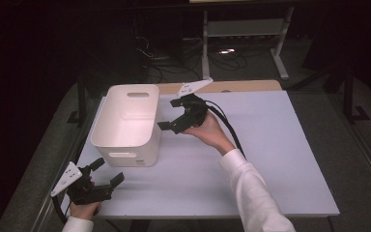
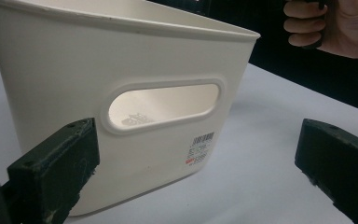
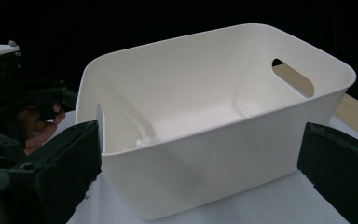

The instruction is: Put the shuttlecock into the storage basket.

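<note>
Table, pale grey: is being occupied at its left side by the white bin, standing upright. Bin interior is being shown in the right gripper view; a barcode label, print unreadable, in the left gripper view. Right gripper: being held beside the bin's right wall, jaws wide, nothing gripped. Left gripper: being held low at the near edge, jaws wide.

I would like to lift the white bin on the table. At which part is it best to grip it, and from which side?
Probably at the rim of the white bin, on its long right wall. The right gripper faces it with open jaws. The wall is thin and upright, so one jaw could go inside and one outside, coming from above.
</note>
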`<state>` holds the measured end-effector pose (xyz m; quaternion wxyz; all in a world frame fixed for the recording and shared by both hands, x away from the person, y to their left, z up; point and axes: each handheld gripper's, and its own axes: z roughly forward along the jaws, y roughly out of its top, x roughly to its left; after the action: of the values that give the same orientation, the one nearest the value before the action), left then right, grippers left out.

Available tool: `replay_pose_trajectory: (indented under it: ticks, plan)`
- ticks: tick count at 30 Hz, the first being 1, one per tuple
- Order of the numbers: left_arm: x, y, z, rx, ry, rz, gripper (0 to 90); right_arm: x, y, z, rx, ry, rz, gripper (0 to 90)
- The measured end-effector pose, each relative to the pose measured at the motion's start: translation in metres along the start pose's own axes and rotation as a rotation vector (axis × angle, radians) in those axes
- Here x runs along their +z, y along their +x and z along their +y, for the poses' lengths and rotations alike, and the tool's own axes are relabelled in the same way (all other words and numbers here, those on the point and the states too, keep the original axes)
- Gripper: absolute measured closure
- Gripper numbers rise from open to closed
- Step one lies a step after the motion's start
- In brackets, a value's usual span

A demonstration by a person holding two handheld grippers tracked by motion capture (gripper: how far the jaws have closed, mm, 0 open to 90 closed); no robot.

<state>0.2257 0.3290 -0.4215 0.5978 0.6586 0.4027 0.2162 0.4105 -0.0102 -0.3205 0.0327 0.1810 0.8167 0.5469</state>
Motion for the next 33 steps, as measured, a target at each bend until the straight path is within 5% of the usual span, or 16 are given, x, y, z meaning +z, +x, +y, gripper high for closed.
replay_pose_trajectory:
  ticks: [33]
  plan:
    - [0.002,-0.001,0.000,0.005,0.005,-0.012,0.0,-0.056,-0.001,-0.040,-0.001,-0.073,-0.061,0.0]
